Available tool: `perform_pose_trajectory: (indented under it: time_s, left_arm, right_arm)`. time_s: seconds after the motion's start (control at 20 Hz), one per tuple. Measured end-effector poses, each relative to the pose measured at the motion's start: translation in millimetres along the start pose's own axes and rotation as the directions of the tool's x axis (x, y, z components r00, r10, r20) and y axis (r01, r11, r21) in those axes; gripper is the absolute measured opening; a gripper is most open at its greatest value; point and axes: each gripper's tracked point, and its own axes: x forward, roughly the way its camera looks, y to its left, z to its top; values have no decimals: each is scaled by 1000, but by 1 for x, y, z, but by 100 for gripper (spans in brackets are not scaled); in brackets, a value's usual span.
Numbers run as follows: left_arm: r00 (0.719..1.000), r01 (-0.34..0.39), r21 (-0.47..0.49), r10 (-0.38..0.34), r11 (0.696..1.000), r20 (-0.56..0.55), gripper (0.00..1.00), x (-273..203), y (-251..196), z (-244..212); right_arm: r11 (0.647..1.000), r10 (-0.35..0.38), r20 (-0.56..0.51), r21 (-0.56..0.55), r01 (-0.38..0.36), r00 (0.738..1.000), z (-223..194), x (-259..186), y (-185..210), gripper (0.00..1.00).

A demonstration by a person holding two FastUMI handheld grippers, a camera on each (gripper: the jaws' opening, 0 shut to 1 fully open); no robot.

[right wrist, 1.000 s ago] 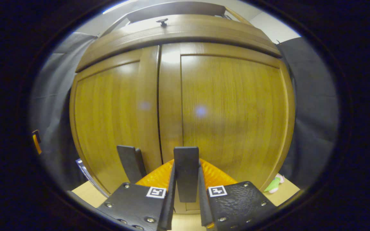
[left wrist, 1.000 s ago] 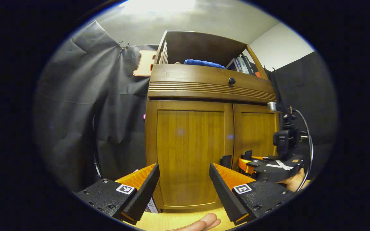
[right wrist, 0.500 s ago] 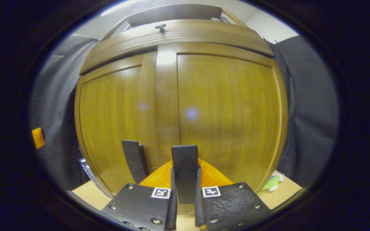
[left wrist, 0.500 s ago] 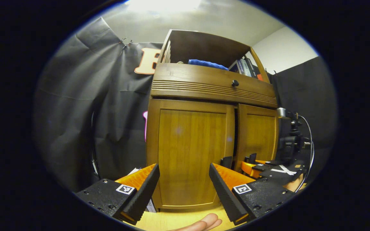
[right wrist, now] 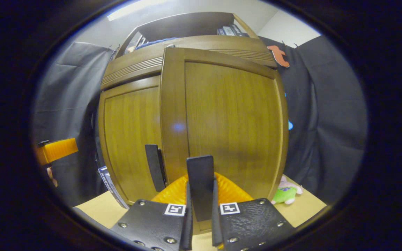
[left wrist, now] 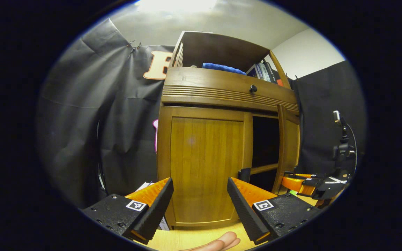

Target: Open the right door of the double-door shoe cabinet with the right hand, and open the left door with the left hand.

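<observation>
Left gripper view: left claw (left wrist: 200,198) spread open, ribbed pads before flat-panelled wooden left door (left wrist: 204,167), shut. Right door (left wrist: 286,150) swung ajar. Right gripper view: right claw (right wrist: 178,170) clamped on right door (right wrist: 222,118) edge.

Each hand-held gripper, left (left wrist: 200,195) and right (right wrist: 201,190), has black textured plates dotted with screws, each plate bearing a small square black-and-white marker. Translucent orange ribbed shells sit behind them. In the left gripper view, the right unit carries white tape and a thin cable (left wrist: 354,139).
</observation>
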Motion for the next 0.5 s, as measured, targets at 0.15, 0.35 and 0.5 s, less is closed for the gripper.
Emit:
perform_pose_trajectory:
  time_s: [0.15,0.35,0.5]
  left_arm:
    - [1000,-1,9,1,1000,7,93,-1,0,2]
    - [1000,-10,10,10,1000,9,93,-3,2,3]
    - [1000,-4,11,4,1000,8,93,-3,0,2]
  right_arm:
    - [1000,-15,4,-5,15,1000,-1,-13,-9,22]
    - [999,-39,4,-37,39,999,-1,-30,-20,22]
    - [999,-45,5,-23,45,999,3,-36,-27,21]
